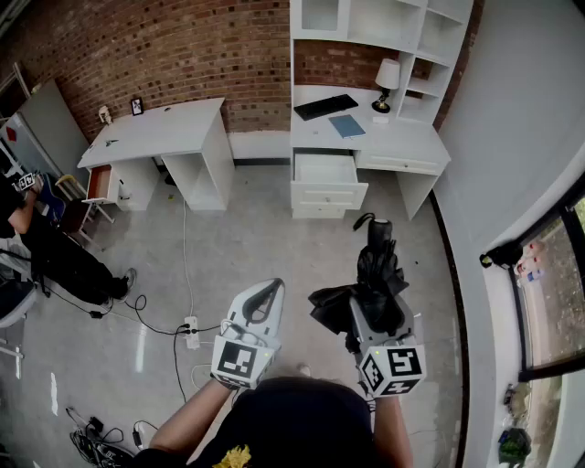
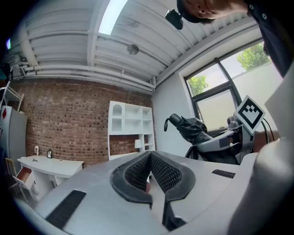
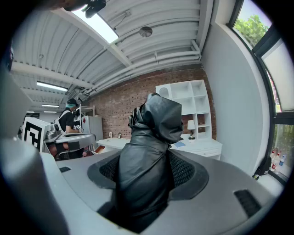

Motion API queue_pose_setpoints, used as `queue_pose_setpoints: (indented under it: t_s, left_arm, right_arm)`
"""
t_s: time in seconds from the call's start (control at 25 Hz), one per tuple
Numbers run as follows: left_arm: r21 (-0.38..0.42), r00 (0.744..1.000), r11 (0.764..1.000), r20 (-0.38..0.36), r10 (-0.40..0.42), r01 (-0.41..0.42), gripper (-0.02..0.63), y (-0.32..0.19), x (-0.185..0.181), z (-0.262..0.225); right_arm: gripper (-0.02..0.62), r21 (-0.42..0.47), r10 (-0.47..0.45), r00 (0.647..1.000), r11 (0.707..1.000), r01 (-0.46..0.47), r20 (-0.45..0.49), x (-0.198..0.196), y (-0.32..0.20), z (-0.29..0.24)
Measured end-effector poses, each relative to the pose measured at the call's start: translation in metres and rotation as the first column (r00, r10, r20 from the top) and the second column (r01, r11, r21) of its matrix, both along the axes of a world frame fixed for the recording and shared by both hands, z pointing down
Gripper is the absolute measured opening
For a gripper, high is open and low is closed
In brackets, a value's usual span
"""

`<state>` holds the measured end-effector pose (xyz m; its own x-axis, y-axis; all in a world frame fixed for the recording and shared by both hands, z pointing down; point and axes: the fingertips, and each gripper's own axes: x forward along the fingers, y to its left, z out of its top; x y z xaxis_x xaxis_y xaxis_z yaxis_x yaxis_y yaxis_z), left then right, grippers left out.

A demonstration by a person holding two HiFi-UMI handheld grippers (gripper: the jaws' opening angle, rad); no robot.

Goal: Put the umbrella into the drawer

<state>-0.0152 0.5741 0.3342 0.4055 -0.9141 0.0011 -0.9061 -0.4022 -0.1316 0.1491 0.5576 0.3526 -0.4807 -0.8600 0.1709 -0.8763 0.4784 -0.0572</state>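
Right gripper [image 3: 146, 158] clamps folded umbrella [image 3: 154, 119], which hides its pads.

Count of items in view:
- Grey two-jaw grippers with marker cubes: two, the left gripper [image 1: 267, 294] and the right gripper [image 1: 378, 285].
- Black folded umbrella [image 1: 379, 260]: one.
- White desks: two, the left desk [image 1: 164, 128] and the right desk [image 1: 407, 139].
- Open drawers: two, a white drawer [image 1: 324, 169] and a red-lined drawer [image 1: 99, 181].
- White shelf unit [image 1: 384, 23]: one.
- White-shaded table lamp [image 1: 387, 78]: one.
- Black keyboard [image 1: 326, 106]: one.
- Blue flat notebook [image 1: 347, 126]: one.
- White power strip [image 1: 191, 331]: one.
- Seated person in black [image 1: 55, 247]: one.
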Motion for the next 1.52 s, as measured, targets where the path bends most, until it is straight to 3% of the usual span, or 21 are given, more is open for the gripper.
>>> queue_pose_setpoints:
  t_s: [0.4,0.84,1.08,1.2,1.52]
  left_arm:
    - [-0.013,1.000,1.000,-0.017,-0.006,0.006,0.017,0.006,-0.012,0.006]
    - [0.022,1.000,0.999,-0.010,-0.029,0.029,0.017,-0.015,-0.020,0.001]
    - [0.066,0.994,0.994,-0.080,-0.076,0.082,0.017,-0.028,-0.022,-0.016]
    - [0.083,0.990,0.989,-0.080,-0.116,0.123,0.017,-0.033,-0.027,-0.021]
    - [0.088,0.993,0.989,-0.021,-0.120,0.121,0.017,-0.042,-0.020,-0.022]
  right_arm:
    - [0.267,0.002,0.052,0.999,0.999,-0.052,-0.010,0.006,0.004,0.004]
    - [0.270,0.043,0.042,0.999,0.998,-0.041,-0.022,0.002,-0.003,0.000]
    - [0.270,0.072,0.064,0.998,0.995,-0.062,-0.016,0.011,-0.014,0.001]
    - [0.270,0.071,0.086,0.996,0.994,-0.086,0.004,0.017,-0.020,0.002]
    - [0.270,0.078,0.090,0.996,0.993,-0.091,0.006,0.026,-0.031,0.000]
